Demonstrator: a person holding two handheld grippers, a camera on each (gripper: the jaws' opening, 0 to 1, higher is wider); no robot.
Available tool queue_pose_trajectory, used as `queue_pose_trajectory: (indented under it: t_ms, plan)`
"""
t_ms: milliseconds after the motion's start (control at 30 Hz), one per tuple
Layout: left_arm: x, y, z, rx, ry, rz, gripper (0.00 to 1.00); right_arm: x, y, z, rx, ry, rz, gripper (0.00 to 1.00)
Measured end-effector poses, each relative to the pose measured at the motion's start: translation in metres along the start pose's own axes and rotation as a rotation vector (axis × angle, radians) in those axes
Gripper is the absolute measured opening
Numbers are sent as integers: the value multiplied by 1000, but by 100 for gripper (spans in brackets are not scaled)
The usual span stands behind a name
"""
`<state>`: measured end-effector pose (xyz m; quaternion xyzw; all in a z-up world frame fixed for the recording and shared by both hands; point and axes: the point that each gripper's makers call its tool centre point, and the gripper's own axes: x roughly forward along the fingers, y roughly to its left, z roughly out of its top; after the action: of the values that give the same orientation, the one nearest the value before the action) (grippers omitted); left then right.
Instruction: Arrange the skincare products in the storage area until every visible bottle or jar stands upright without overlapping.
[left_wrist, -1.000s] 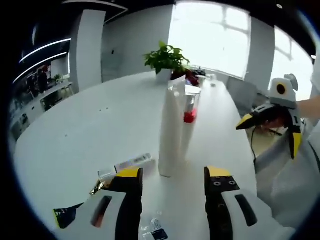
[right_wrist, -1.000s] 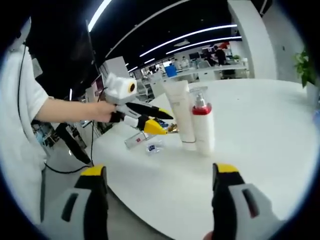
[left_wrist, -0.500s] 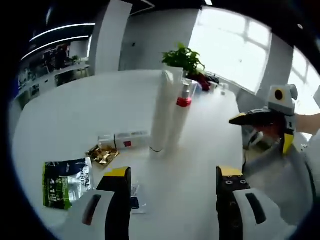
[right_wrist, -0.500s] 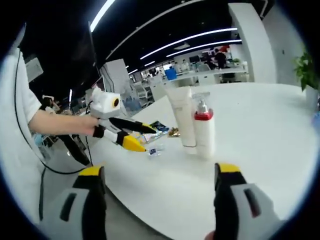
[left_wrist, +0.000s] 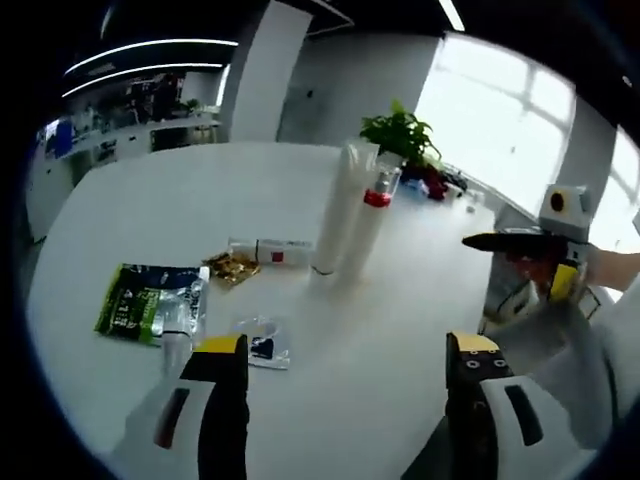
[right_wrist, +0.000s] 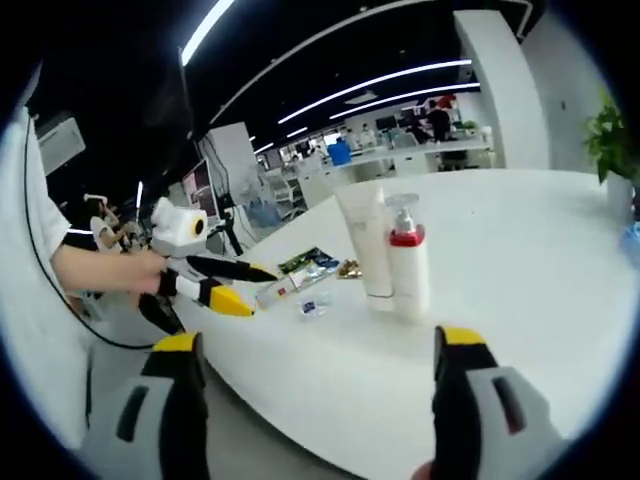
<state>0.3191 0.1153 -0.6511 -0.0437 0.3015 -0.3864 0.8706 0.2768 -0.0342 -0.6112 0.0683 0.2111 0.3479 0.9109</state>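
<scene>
Fingers of both grippers spread wide, holding nothing, above the white surface (left_wrist: 150, 190).
Left gripper (left_wrist: 345, 405) view shows a green sachet (left_wrist: 140, 300), gold wrapper (left_wrist: 232, 267) and small box (left_wrist: 272, 250) lying flat; right gripper (right_wrist: 315, 395) view shows the white tube (right_wrist: 362, 243) and red-collared pump bottle (right_wrist: 408, 262) upright, touching.

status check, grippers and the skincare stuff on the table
Left gripper and right gripper both open, empty, off the white round table. Tall white tube and white red-collared pump bottle upright, side by side. White flat box lying down; sachets around it.
</scene>
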Motion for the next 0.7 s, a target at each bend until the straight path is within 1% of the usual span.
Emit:
queue_pose_trajectory:
  t_ms: [100, 233, 433, 500, 567, 633, 700]
  plan:
    - [-11, -2, -3, -23, -13, 17, 81, -1, 2, 3, 9, -17, 3, 97]
    - [-25, -3, -2, -65, -52, 40, 84, -2, 7, 4, -2, -16, 8, 97]
    - [-44, -2, -6, -105, -79, 81, 88, -4, 8, 5, 0, -21, 3, 98]
    - [-49, 0, -5, -124, -97, 95, 92, -4, 10, 5, 1, -23, 4, 98]
    - [-54, 3, -7, -140, -111, 125, 97, -4, 11, 6, 5, -26, 6, 98]
    - [-59, 4, -10, -146, -113, 137, 97, -4, 12, 7, 6, -29, 5, 99]
    - [-63, 5, -12, -160, -120, 148, 97, -3, 11, 8, 0, -30, -13, 100]
